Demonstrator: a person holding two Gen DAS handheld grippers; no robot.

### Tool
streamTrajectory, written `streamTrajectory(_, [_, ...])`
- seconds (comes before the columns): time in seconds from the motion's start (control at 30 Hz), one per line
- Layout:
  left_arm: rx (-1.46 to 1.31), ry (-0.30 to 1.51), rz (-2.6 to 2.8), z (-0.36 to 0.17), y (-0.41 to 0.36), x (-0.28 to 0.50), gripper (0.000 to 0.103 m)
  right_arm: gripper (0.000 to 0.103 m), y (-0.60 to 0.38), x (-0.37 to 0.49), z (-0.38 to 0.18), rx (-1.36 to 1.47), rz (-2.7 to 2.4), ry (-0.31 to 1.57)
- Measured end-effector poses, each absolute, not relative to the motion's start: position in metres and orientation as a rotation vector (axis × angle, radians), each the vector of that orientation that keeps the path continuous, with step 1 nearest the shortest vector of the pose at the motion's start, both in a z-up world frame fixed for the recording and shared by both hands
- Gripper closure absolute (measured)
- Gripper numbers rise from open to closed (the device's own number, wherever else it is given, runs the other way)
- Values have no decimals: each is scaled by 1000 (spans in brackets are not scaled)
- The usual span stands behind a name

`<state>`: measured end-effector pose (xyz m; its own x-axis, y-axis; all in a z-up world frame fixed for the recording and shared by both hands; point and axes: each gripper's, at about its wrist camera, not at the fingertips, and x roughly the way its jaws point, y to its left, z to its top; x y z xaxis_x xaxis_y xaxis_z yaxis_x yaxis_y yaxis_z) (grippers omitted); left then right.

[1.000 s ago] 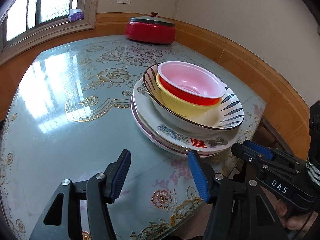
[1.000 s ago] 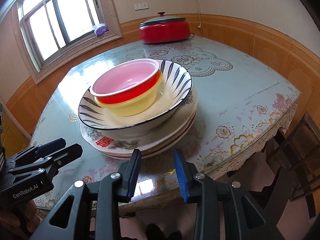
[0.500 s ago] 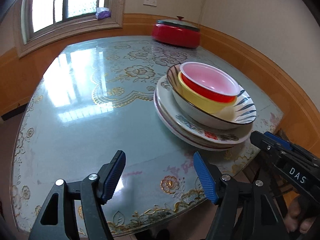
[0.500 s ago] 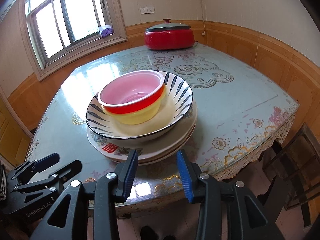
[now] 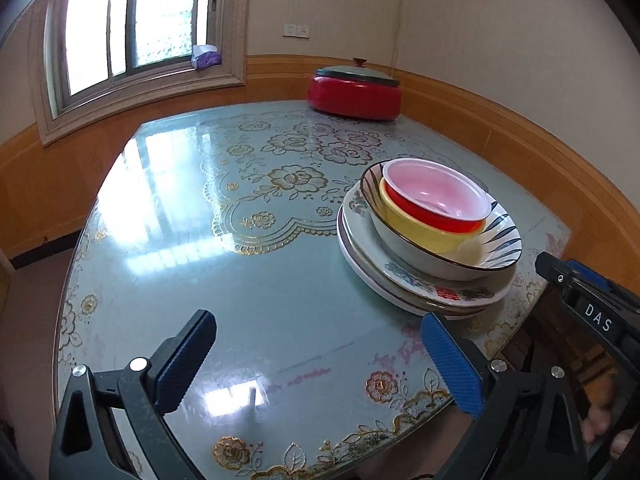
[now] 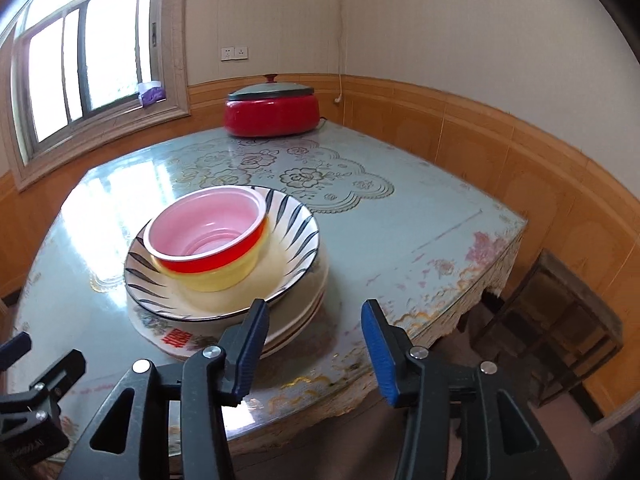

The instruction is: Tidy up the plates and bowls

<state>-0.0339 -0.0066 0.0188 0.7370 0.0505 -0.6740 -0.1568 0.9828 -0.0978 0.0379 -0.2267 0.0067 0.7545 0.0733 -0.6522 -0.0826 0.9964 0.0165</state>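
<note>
One stack stands near the table's front edge. A red bowl with a pink inside (image 5: 436,196) (image 6: 208,236) nests in a yellow bowl (image 5: 424,232) (image 6: 224,276). Both sit in a striped bowl (image 5: 492,240) (image 6: 296,236) on several flowered plates (image 5: 404,276) (image 6: 168,332). My left gripper (image 5: 316,352) hovers over bare table to the stack's left, its jaws opening wide with nothing between them. My right gripper (image 6: 316,344) hangs above the front edge just right of the stack, jaws opening and empty. Each gripper shows at the edge of the other's view.
A red lidded pot (image 5: 354,92) (image 6: 272,110) stands at the table's far side by the wall. The glass-topped table (image 5: 208,240) carries a floral cloth. A dark wooden chair (image 6: 560,320) stands beyond the right corner. A window (image 6: 80,76) sits at the back left.
Both grippers have drawn back and tilted up, so the stack looks smaller and more wall shows. The left jaws have spread much wider. The right jaws have spread too.
</note>
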Motion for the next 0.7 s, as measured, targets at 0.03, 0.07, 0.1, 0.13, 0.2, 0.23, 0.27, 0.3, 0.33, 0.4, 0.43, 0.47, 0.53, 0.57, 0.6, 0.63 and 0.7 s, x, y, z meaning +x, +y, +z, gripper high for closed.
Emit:
streamTrajectory(0.03, [-147, 734, 101, 20, -5, -31, 0, 55, -225, 36, 6, -14, 70, 708])
streamTrajectory(0.07, [-144, 737, 88, 21, -4, -27, 0, 55, -221, 36, 5, -35, 56, 710])
streamTrajectory(0.1, [-141, 735, 73, 22, -5, -23, 0, 55, -218, 36, 5, -50, 39, 716])
streamTrajectory(0.13, [-136, 725, 62, 24, -5, -21, 0, 55, -217, 36, 6, -36, 26, 716])
streamTrajectory(0.2, [-121, 701, 45, 29, -8, -19, 0, 55, -217, 32, 7, 6, 17, 710])
streamTrajectory(0.23, [-123, 691, 33, 30, -8, -19, 0, 55, -215, 28, 7, 6, -3, 707])
streamTrajectory(0.27, [-128, 682, 17, 31, -8, -20, 0, 55, -213, 24, 6, 8, -23, 699])
streamTrajectory(0.3, [-136, 678, -4, 31, -7, -20, 0, 55, -211, 20, 6, 15, -39, 693])
streamTrajectory(0.33, [-142, 680, -18, 30, -7, -20, 0, 55, -210, 17, 4, 20, -55, 694])
streamTrajectory(0.4, [-132, 693, -9, 27, -7, -19, 0, 55, -208, 13, 1, 29, -99, 697])
streamTrajectory(0.43, [-117, 698, 8, 26, -8, -18, 0, 55, -208, 11, 0, 33, -112, 692])
streamTrajectory(0.47, [-99, 699, 23, 25, -9, -18, 0, 55, -207, 9, -1, 39, -119, 687])
streamTrajectory(0.53, [-74, 690, 33, 25, -9, -18, 0, 55, -207, 7, -2, 55, -129, 685])
streamTrajectory(0.57, [-68, 684, 37, 25, -9, -18, 0, 55, -206, 8, -2, 58, -129, 683])
streamTrajectory(0.6, [-66, 676, 36, 26, -8, -18, 0, 55, -204, 8, -1, 58, -128, 680])
streamTrajectory(0.63, [-69, 667, 35, 27, -7, -19, 0, 55, -203, 8, 0, 60, -129, 675])
streamTrajectory(0.7, [-82, 653, 41, 30, -3, -20, 0, 55, -201, 8, 2, 64, -124, 661])
